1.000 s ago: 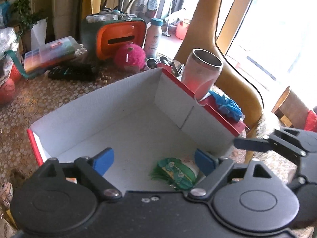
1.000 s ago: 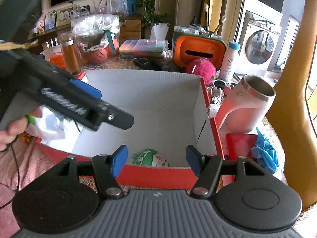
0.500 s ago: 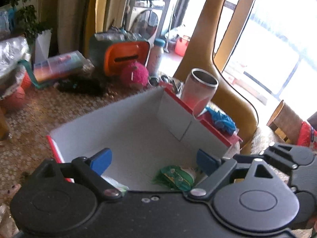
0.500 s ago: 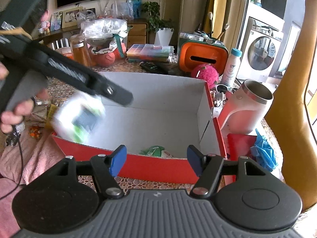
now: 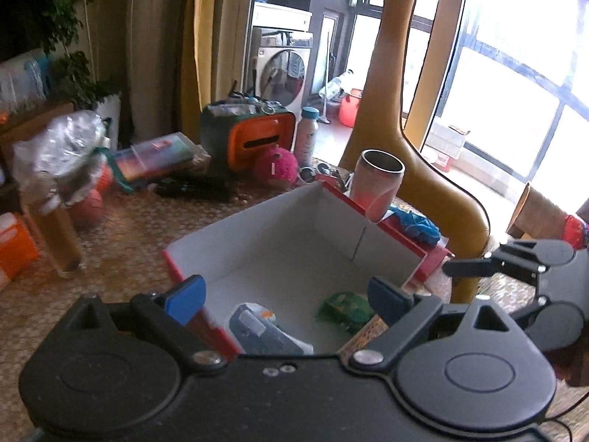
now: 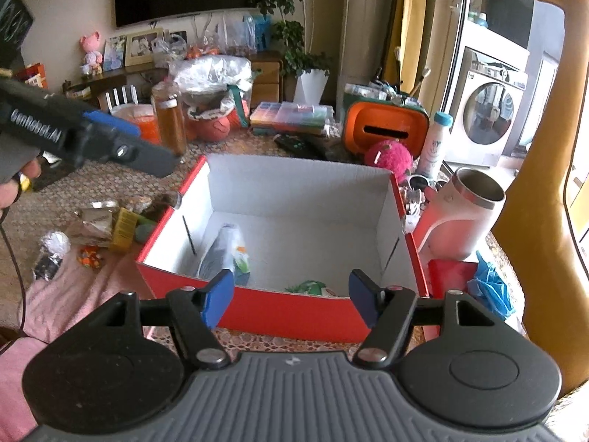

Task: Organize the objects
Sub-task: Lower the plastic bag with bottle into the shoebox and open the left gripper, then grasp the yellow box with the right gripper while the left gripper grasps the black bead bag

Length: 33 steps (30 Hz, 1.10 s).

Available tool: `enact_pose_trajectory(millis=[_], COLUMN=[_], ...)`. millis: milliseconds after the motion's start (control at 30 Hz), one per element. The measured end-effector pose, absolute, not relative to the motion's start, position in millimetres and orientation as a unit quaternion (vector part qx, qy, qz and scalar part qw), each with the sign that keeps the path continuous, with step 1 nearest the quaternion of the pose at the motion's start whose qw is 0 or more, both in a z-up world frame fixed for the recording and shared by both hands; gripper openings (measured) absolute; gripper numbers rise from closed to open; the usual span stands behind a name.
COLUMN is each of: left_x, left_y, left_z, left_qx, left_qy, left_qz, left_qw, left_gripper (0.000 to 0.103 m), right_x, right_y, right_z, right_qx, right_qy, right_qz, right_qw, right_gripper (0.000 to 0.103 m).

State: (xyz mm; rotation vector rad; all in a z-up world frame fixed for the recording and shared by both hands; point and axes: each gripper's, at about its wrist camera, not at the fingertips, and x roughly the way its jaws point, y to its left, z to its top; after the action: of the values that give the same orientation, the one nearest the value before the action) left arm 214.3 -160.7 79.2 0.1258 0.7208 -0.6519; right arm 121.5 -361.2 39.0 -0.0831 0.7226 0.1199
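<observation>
1. One red box [image 6: 294, 313] with white inside walls.
2. Two packets lie in the box: one grey-blue packet [image 6: 224, 250] and one green packet [image 6: 307, 287].
3. One pink metal cup [image 6: 460, 221] beside the box.
4. One fuzzy pink ball [image 6: 388, 156].
5. One white bottle with a blue cap [image 6: 436, 143].
6. One orange and green case [image 6: 386, 125].
7. One tall jar of brown stuff [image 6: 170, 125].
8. One blue crumpled bag [image 6: 491, 291].
9. One clear box of colored things [image 6: 291, 114].
10. One washing machine [image 6: 486, 107].
11. Two grippers: the left gripper [image 5: 285, 294] and the right gripper [image 6: 291, 300].
</observation>
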Motion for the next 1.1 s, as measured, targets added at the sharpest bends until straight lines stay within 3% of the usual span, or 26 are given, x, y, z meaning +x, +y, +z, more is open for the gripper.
enact_pose_trajectory(millis=[500, 700, 1100], left_x=[160, 149, 129], left_y=[-74, -24, 59], left_z=[90, 87, 49], left_qx=[0.109, 0.098, 0.035], left_qy=[0.309, 0.31, 0.337], left_qz=[-0.244, -0.2, -0.137], left_qw=[0.913, 0.924, 0.931], left_gripper=[0.101, 0.102, 0.103], right_x=[91, 90, 104], right_y=[-299, -271, -215], right_z=[59, 56, 38], right_qx=[-0.024, -0.02, -0.028], right_qy=[0.321, 0.319, 0.322], right_qz=[0.108, 0.131, 0.171], right_qw=[0.941, 0.938, 0.931], right_gripper=[0.074, 0.08, 0.082])
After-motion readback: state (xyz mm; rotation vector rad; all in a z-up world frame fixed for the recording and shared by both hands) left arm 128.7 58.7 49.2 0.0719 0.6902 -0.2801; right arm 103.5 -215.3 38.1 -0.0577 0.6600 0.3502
